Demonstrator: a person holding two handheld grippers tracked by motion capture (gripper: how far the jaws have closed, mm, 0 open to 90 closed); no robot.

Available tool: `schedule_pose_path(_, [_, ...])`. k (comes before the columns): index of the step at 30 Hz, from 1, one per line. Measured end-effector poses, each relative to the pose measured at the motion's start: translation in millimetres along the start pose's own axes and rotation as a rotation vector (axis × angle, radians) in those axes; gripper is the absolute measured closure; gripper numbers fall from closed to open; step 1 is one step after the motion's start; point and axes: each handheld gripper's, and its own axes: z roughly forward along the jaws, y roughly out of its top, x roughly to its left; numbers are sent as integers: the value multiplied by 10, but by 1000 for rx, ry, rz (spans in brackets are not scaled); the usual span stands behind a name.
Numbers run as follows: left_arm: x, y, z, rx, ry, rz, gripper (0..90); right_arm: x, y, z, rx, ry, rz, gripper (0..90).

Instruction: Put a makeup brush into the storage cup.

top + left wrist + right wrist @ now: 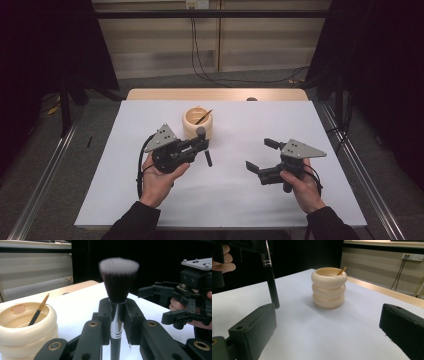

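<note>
Two claws work near the tabletop's (120, 200) far edge: left claw (201, 143) clamps a black-handled makeup brush (118, 285) upright (bristles up) beside the cream ringed ceramic holder (197, 123), seemingly for insertion, while right claw (261, 155) gapes wide, empty.

White table top (250, 200) on pale wood table (215, 94). Grey floor (100, 120) around, metal rails (45, 180) at both sides. Beige panelled wall (260, 40) behind, socket (196, 4) near top, black cables (200, 55) hanging down to floor. Dark curtains (45, 45) left and right.
</note>
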Motion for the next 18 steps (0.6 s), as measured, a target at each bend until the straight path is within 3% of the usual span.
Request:
schedule_pose_path(2, [14,10,-9,0,4,-4,776,-9,-15,-37,4,-9,-1,5])
schedule_pose_path(3, [30,15,-12,-5,-14,-5,776,-16,-26,-59,9,-16,-3,4])
schedule_pose_path(5, [41,30,-25,0,11,0,776,-37,-52,-101,18,-25,1,4])
schedule_pose_path(9, [69,62,-48,-8,1,-3,776,-87,-96,-184,22,-49,23,4])
schedule_pose_path(13, [97,124,-84,-10,18,24,776,-95,-117,-254,26,-57,21,4])
schedule_pose_path(18, [146,198,-111,-16,33,19,776,-134,-185,-367,31,-83,29,4])
